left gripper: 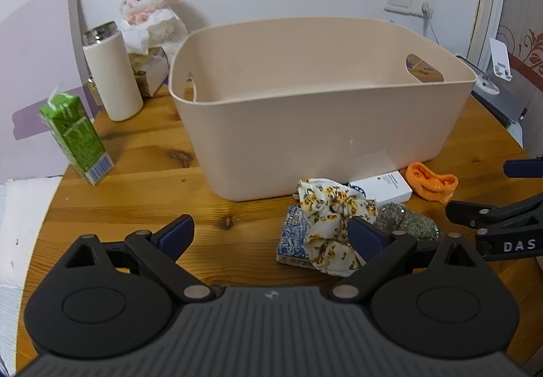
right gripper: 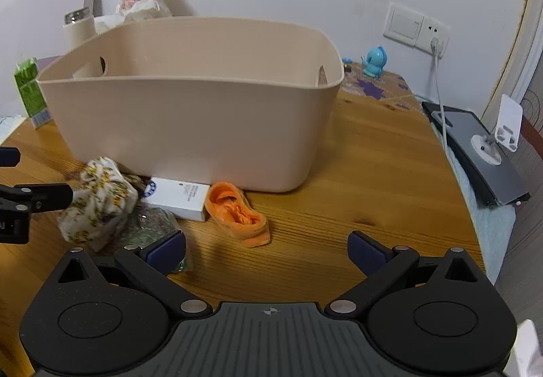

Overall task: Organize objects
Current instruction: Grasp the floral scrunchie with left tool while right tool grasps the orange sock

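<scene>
A beige plastic bin stands on the round wooden table; it also shows in the right wrist view. In front of it lie a floral cloth, a blue patterned packet, a white box, an orange sock and a clear bag of greenish bits. My left gripper is open, its right finger against the floral cloth. My right gripper is open and empty just in front of the orange sock.
A green carton, a white flask and a plush lamb stand left of the bin. A grey laptop with a phone stand sits at the right edge. A blue toy stands by the wall.
</scene>
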